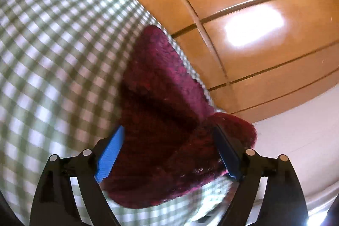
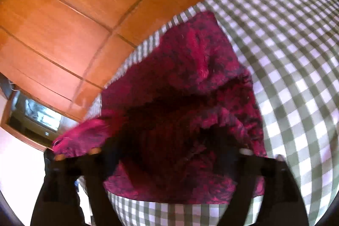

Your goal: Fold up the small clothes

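A: Left gripper (image 1: 169, 151)?
B: Jaws spread wide, 2 blue pads (image 1: 110, 156) clear of the knit (image 1: 165, 120). Knit sits between them, not pinched. Released.
A: Right gripper (image 2: 175, 154)?
B: Dark and blurred in its own view. Fingers (image 2: 63, 164) stand far apart at 8 and 4 o'clock, knit (image 2: 180, 99) bunched between and over them. Looks let go, no pinch visible.
A: Where's the knit?
B: Maroon, fuzzy, folded into a thick lump on the check cloth (image 1: 53, 56). Left view: runs from 6 o'clock up to centre, near the cloth's edge. Right view: fills centre, a flap hanging off toward 8 o'clock.
A: Beyond that?
B: Wood floor (image 1: 243, 14) at 12 to 2 o'clock in left view, 9 to 12 in right (image 2: 74, 14). Glare spots on it. Something white (image 1: 296, 141) at 4 o'clock, left view.
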